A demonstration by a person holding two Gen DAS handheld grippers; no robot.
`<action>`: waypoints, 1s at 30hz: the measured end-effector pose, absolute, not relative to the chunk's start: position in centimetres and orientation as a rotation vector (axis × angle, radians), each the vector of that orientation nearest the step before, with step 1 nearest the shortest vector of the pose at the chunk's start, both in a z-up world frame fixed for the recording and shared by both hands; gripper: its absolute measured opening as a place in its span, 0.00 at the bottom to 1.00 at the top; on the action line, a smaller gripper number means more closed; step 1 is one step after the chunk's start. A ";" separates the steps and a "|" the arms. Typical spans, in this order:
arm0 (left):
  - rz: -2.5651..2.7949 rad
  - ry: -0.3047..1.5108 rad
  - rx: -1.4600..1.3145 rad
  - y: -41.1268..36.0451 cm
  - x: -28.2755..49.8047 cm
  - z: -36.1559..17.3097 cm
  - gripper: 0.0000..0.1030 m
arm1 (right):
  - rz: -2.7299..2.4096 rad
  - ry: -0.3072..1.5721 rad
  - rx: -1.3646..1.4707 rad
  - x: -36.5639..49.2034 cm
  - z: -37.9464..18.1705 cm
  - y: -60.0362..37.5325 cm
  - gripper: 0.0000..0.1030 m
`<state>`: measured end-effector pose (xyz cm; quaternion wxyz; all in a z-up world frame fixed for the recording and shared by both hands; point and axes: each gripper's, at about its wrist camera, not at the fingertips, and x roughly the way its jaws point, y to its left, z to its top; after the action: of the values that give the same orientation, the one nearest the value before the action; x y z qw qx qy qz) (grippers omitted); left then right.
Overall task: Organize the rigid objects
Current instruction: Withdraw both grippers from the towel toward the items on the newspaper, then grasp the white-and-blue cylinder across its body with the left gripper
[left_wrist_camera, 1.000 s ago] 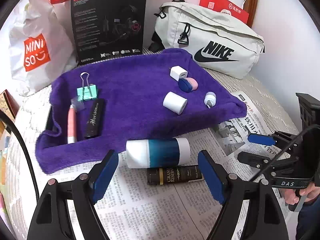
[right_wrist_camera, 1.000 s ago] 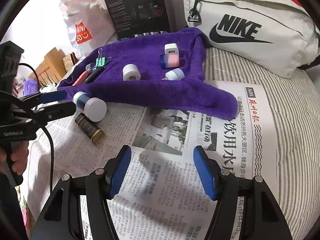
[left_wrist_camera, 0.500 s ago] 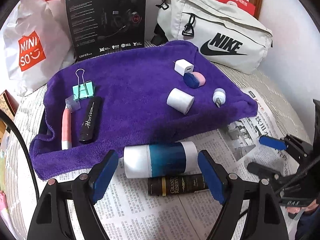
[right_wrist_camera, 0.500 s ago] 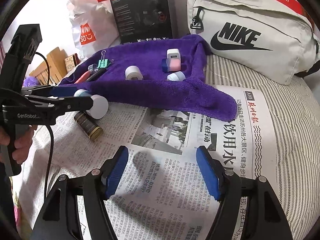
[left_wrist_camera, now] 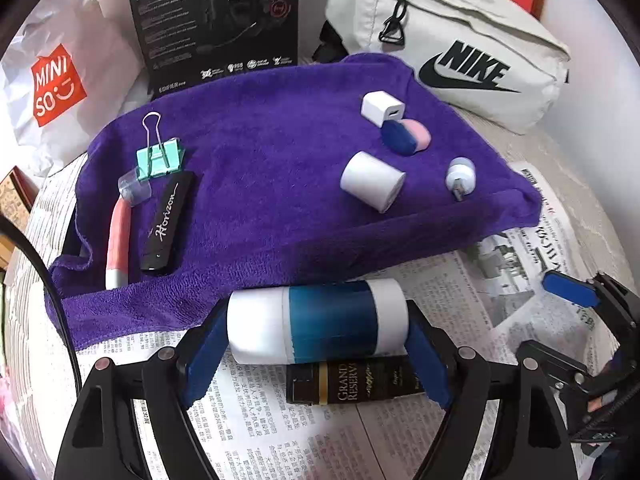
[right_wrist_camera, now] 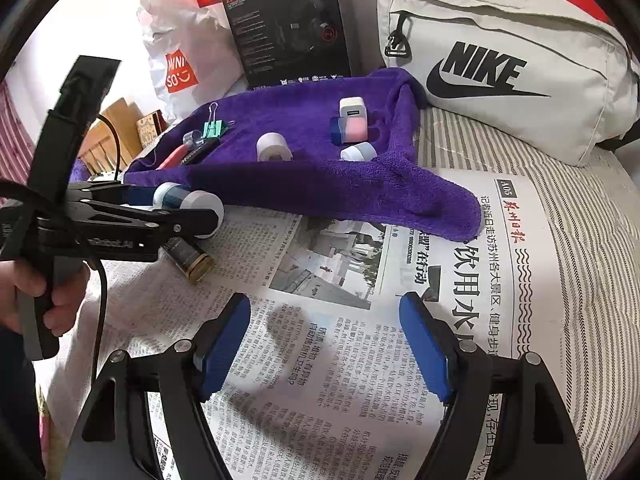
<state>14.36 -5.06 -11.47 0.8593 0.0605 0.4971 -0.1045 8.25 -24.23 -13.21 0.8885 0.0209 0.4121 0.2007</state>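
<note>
A white and teal cylinder bottle lies on its side on the newspaper, just in front of the purple towel. My left gripper straddles the bottle, its blue pads touching both ends; it also shows in the right wrist view. A small dark bottle with a gold band lies right behind the cylinder. My right gripper is open and empty above the newspaper. On the towel lie a teal binder clip, a pink pen, a black "Horizon" stick, a white roll, a white charger.
A Nike bag, a black headset box and a Miniso bag stand behind the towel. A blue and pink case and a small pale cap piece also lie on the towel. My right gripper shows at the right edge.
My left gripper has moved forward and down until its jaws enclose the teal and white bottle, and they have narrowed onto its ends. The right gripper has hardly moved.
</note>
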 end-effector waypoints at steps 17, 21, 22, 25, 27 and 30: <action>-0.174 0.994 0.054 0.4 12.5 -9.8 0.74 | 0.394 0.879 -0.045 8.3 -12.6 -22.8 0.77; -0.138 1.000 0.043 2.5 11.6 -10.0 0.74 | 0.481 0.883 -0.012 8.3 -11.4 -21.8 0.77; -0.135 1.001 0.042 2.9 11.4 -10.1 0.74 | 0.500 0.887 -0.024 8.5 -11.1 -21.3 0.77; -0.115 1.004 0.037 4.1 11.0 -10.3 0.74 | 0.522 0.875 -0.087 8.9 -10.5 -19.6 0.77; -0.106 1.008 0.037 4.7 10.8 -10.4 0.74 | 0.549 0.872 -0.112 9.2 -10.5 -18.5 0.77; -0.089 1.014 0.037 5.3 10.6 -10.8 0.74 | 0.590 0.887 -0.149 9.8 -11.0 -16.6 0.77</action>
<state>10.62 5.32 -10.80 0.8730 0.0177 0.4855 -0.0427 9.85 -16.59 -11.00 0.8589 -0.0710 0.4222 0.2812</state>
